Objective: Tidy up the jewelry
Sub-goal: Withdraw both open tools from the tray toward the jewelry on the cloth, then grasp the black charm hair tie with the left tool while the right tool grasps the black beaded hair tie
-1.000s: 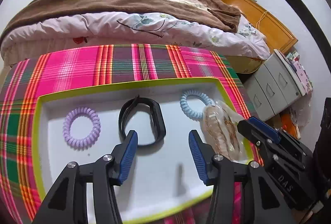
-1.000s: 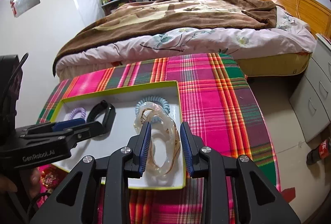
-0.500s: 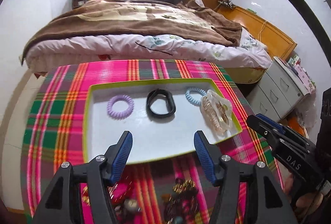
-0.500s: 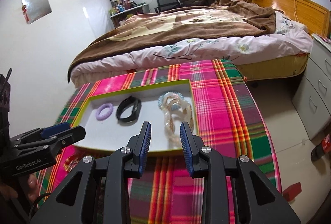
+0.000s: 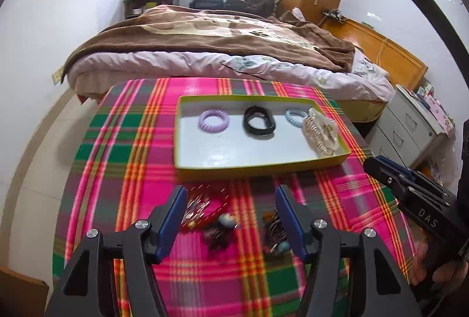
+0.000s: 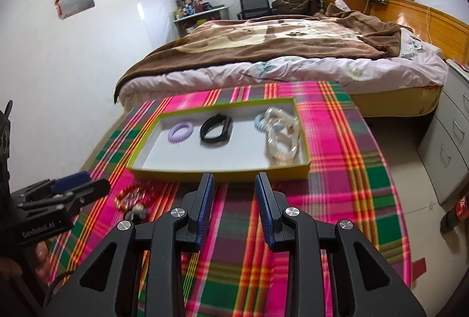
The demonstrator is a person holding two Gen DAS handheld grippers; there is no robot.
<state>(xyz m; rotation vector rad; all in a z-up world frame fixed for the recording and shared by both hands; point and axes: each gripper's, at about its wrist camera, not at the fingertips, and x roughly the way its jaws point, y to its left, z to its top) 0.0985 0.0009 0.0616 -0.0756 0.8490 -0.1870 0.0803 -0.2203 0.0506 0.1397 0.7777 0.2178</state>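
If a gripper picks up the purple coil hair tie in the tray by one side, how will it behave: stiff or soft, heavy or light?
The purple coil hair tie is a thin spiral ring, so it is probably springy and would squash between the pads rather than stay round. It looks hollow and small beside the tray, so likely very light. Its smooth plastic look suggests it may slip from a shallow pinch.

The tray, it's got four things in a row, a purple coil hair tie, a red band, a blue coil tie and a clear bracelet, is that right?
Not quite: the band in the tray is black, not red, as the left wrist view shows. The purple coil tie, blue coil tie and clear bracelet are as you said.
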